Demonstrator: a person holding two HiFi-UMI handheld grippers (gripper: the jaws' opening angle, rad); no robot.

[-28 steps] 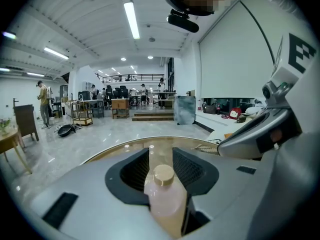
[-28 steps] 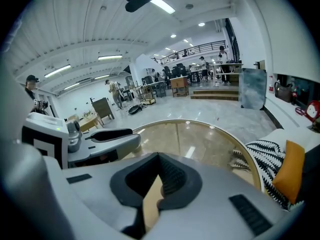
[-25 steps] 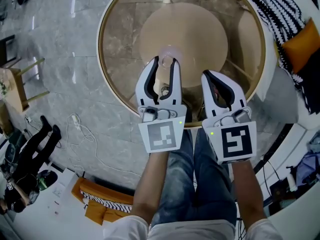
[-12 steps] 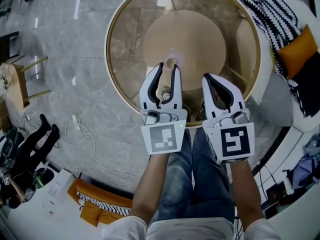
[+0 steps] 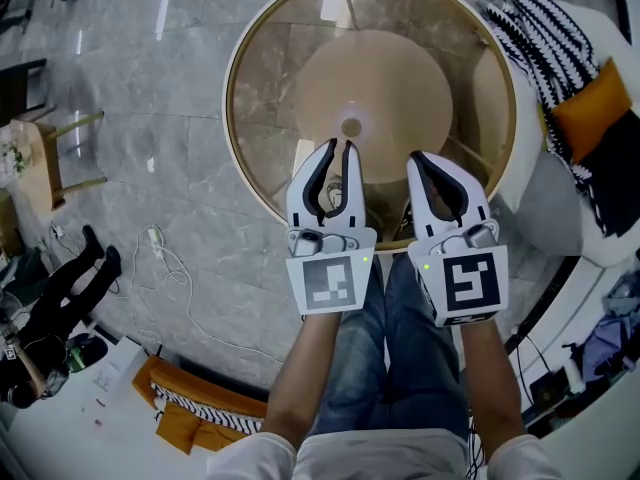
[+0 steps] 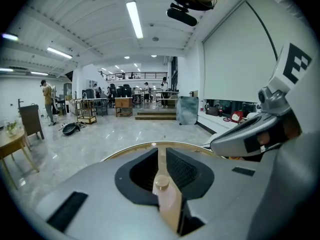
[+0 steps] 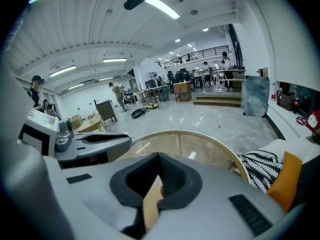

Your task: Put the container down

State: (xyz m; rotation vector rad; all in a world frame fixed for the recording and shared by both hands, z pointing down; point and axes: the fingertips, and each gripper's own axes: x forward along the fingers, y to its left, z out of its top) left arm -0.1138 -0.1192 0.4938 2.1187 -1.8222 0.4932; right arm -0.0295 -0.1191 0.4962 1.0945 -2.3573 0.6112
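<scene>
A small clear round container [image 5: 350, 126] stands on the round glass table [image 5: 232, 118], near the table's middle. My left gripper [image 5: 339, 148] hovers just short of the container, on the side nearer to me. Its jaws are closing and nothing is between them. In the left gripper view, the left gripper [image 6: 160, 156] shows only a narrow slit, with a small round tan top [image 6: 161, 182] visible through it. My right gripper [image 5: 420, 160] hangs beside the left one over the table's near edge. Its jaws are together and hold nothing, as the right gripper view [image 7: 159, 160] also shows.
The table has a gold rim and a beige base under the glass. A white sofa with a striped throw [image 5: 545, 28] and an orange cushion [image 5: 592, 96] lies to the right. A wooden stool [image 5: 45, 163] and floor cables [image 5: 160, 258] are at the left.
The container was between the left jaws a second ago and now stands free on the glass. The left gripper has pulled back towards me and its jaws have narrowed. The right gripper has barely moved.
</scene>
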